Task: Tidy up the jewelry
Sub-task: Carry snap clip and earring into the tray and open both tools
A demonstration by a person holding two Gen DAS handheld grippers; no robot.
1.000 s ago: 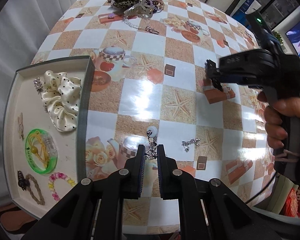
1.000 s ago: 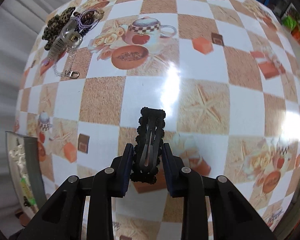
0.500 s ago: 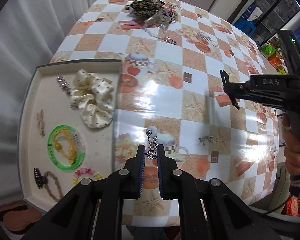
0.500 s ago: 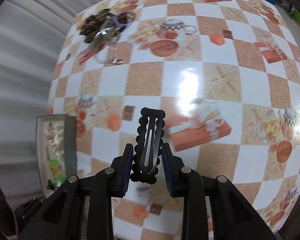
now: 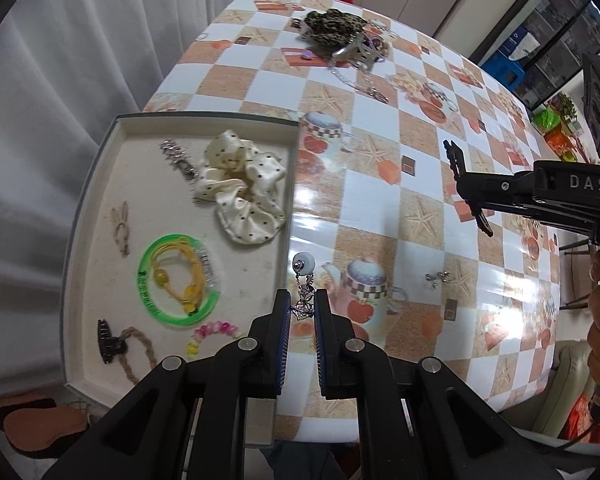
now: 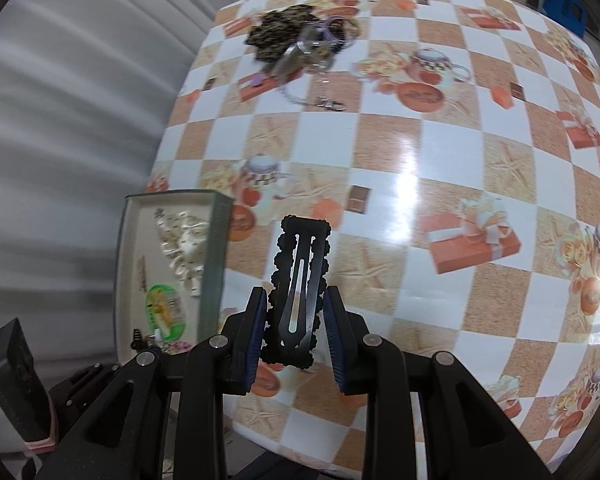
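Just beside the tray (image 5: 80, 240) wall, to its right: left gripper (image 5: 302, 312) pinching a dangling earring (image 5: 303, 280). Farther right, well apart: right gripper (image 6: 296, 320) clamping a black hair clip (image 6: 300, 280), long axis along fingers.

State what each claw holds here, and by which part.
Left claw: a silver chain earring with a white round bead, pinched at its lower chain end. Right claw: a black scalloped metal snap hair clip, gripped across its near end.

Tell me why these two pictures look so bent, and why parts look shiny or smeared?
Both views are fisheye, so the checked tablecloth bulges like a ball. Right wrist view: white glare patch mid-table, far jewelry pile and tray smeared, black hair clip sharp. Left wrist view: crisper, glare near the tray edge and lower right.
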